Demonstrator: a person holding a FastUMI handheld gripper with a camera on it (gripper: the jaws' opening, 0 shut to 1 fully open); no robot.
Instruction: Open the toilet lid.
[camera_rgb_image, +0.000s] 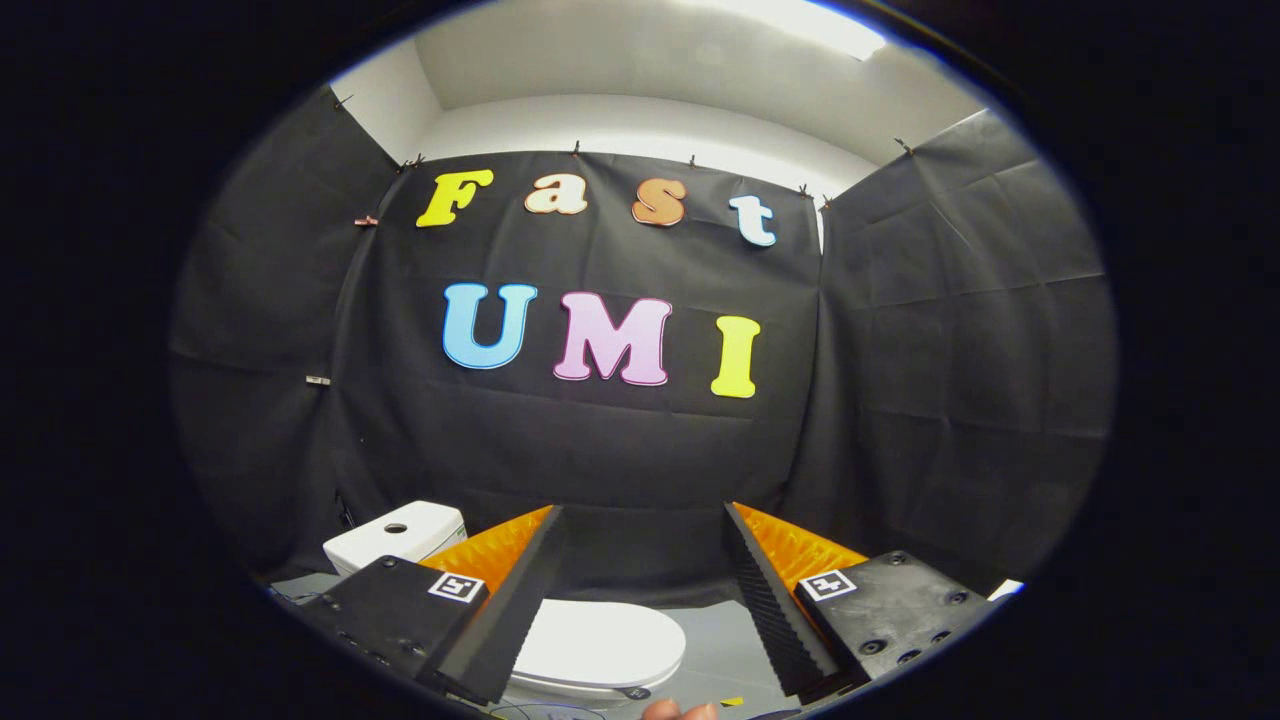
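Observation:
A white toilet stands low against the black cloth wall. Its lid (598, 645) lies flat and closed, showing below and between my two fingers. The white tank (395, 535) with a round flush button on top rises behind my left finger (520, 590). My gripper (645, 520) hovers well above the toilet, open wide, with nothing between its fingers. The right finger (765, 590) is off to the right of the lid. The left part of the lid is hidden behind the left finger.
Black cloth walls close in the booth at the back and on both sides. Grey floor (725, 650) lies to the right of the toilet. A fingertip of a person's hand (680, 711) shows just below the lid.

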